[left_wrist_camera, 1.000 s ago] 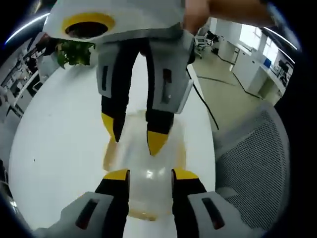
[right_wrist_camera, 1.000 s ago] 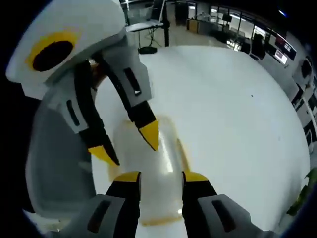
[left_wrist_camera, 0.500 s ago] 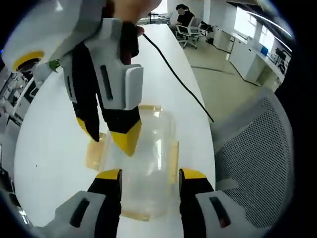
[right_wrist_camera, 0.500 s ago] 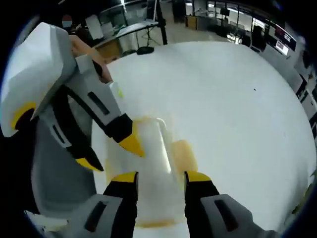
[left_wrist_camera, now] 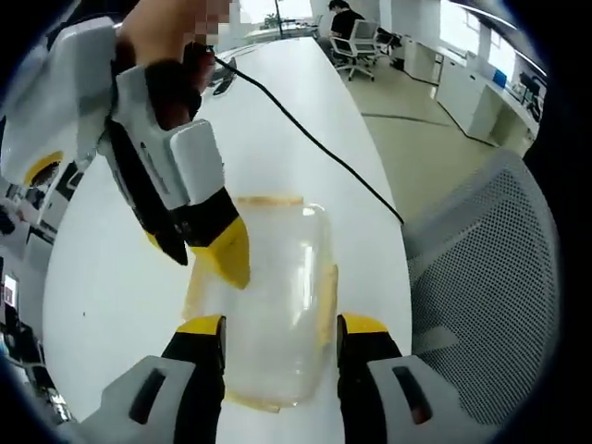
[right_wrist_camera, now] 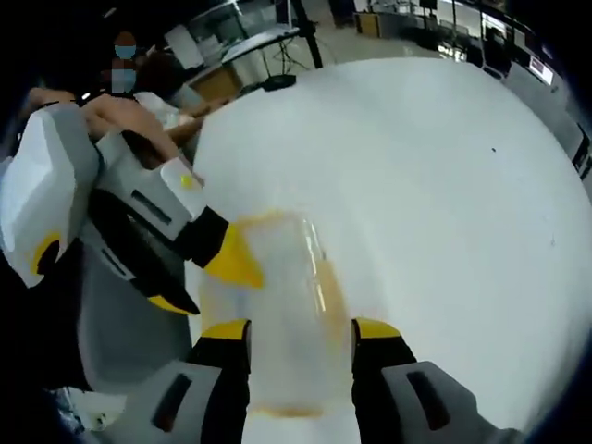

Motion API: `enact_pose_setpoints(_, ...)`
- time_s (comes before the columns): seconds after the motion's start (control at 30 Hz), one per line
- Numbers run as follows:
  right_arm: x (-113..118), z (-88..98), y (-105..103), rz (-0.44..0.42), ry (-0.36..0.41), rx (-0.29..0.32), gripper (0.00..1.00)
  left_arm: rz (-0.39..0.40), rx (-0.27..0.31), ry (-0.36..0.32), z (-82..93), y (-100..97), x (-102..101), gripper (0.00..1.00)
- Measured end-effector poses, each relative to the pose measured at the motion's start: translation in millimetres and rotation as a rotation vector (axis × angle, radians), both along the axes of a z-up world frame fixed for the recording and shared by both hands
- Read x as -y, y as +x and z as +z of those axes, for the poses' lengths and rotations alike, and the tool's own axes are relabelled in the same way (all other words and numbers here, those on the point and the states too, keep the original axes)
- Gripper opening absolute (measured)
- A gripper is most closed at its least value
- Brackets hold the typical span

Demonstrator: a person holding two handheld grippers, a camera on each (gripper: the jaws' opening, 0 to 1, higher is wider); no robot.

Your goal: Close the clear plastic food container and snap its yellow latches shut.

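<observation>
While both grippers' jaws are gaping empty, the container (left_wrist_camera: 268,305) is lying lengthwise toward 12 o'clock between the left gripper's (left_wrist_camera: 279,326) tips; the right gripper (left_wrist_camera: 199,252) is hovering at its 10 o'clock.

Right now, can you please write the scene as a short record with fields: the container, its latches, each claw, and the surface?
container: clear plastic food container, lid on, lying on the table
latches: yellow latches along its edges; snapped or not, cannot tell
left claw: left claw, open, jaws on either side of the container's near end
right claw: right claw, tips at the container's side
surface: white table
nearby: mesh chair beside the table
</observation>
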State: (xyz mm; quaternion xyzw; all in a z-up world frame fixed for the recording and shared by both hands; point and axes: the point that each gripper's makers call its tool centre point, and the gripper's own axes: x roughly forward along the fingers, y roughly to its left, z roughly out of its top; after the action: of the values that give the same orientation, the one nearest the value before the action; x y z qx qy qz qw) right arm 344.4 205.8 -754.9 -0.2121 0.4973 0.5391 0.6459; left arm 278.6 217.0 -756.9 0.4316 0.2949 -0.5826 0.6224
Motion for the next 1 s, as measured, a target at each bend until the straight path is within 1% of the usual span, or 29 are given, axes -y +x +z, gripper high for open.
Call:
enact_pose_setpoints(0.03, -0.8, 0.2, 0.8, 0.010, -0.004, -0.001, 0.42, -0.002, 0.013, 0.005, -0.4, 0.2, 0.6, 0.49)
enact_pose_setpoints(0.07, -2.6, -0.1, 1.5, 0.024, -0.010, -0.006, 0.42, -0.017, 0.042, 0.018, -1.6, 1.3, 0.8, 0.50)
enact_pose_setpoints(0.1, -4.2, -0.3, 0.9, 0.035, -0.013, -0.010, 0.42, -0.036, 0.049, 0.023, -2.5, 0.1, 1.5, 0.51)
enact_pose_setpoints(0.17, -8.5, -1.5, -0.6, 0.058, -0.022, -0.023, 0.42, -0.033, 0.043, 0.021, -2.9, -1.8, 3.7, 0.52)
enact_pose_setpoints(0.23, -9.4, -4.7, 0.0, 0.078, -0.041, -0.028, 0.42, -0.030, 0.051, 0.021, -1.6, -0.2, 5.3, 0.53)
enact_pose_setpoints(0.27, -8.7, -6.7, -0.4, 0.095, -0.056, -0.032, 0.42, -0.032, 0.070, 0.032, -1.4, 2.1, 5.2, 0.53)
enact_pose_setpoints(0.33, -9.7, -9.4, -1.0, 0.105, -0.063, -0.041, 0.42, -0.041, 0.088, 0.045, -3.1, 3.2, 5.8, 0.53)
enact_pose_setpoints(0.4, -9.7, -12.1, -1.2, 0.113, -0.070, -0.048, 0.42, -0.048, 0.099, 0.070, -5.7, 3.1, 4.1, 0.53)
enact_pose_setpoints(0.47, -9.2, -14.5, -2.6, 0.127, -0.081, -0.058, 0.41, -0.057, 0.107, 0.076, -7.8, 1.1, 5.0, 0.53)
enact_pose_setpoints(0.53, -9.8, -17.2, -4.4, 0.139, -0.086, -0.071, 0.40, -0.067, 0.127, 0.097, -10.7, 1.7, 4.2, 0.52)
enact_pose_setpoints(0.6, -8.5, -20.0, -8.0, 0.164, -0.111, -0.082, 0.36, -0.063, 0.127, 0.112, -15.6, 1.6, 3.8, 0.51)
enact_pose_setpoints(0.63, -7.4, -22.4, -7.6, 0.185, -0.125, -0.071, 0.36, -0.059, 0.127, 0.120, -18.1, 0.9, 3.5, 0.51)
enact_pose_setpoints(0.67, -9.9, -21.2, -7.8, 0.173, -0.115, -0.082, 0.36, -0.060, 0.129, 0.126, -19.1, 0.5, 3.3, 0.50)
enact_pose_setpoints(0.7, -9.1, -20.9, -7.4, 0.179, -0.118, -0.082, 0.36, -0.063, 0.142, 0.128, -18.5, 1.1, 3.6, 0.51)
enact_pose_setpoints(0.73, -8.5, -20.6, -7.4, 0.197, -0.115, -0.078, 0.36, -0.062, 0.141, 0.126, -17.8, 0.3, 5.2, 0.51)
enact_pose_setpoints(0.77, -8.2, -20.7, -7.7, 0.197, -0.117, -0.080, 0.36, -0.057, 0.143, 0.125, -18.1, 0.4, 5.7, 0.51)
enact_pose_setpoints(0.8, -8.2, -20.9, -7.6, 0.194, -0.119, -0.085, 0.36, -0.076, 0.160, 0.129, -19.4, 1.4, 6.5, 0.51)
enact_pose_setpoints(1.0, -8.7, -21.4, -6.2, 0.187, -0.132, -0.093, 0.32, -0.057, 0.159, 0.127, -19.0, 2.7, 5.1, 0.49)
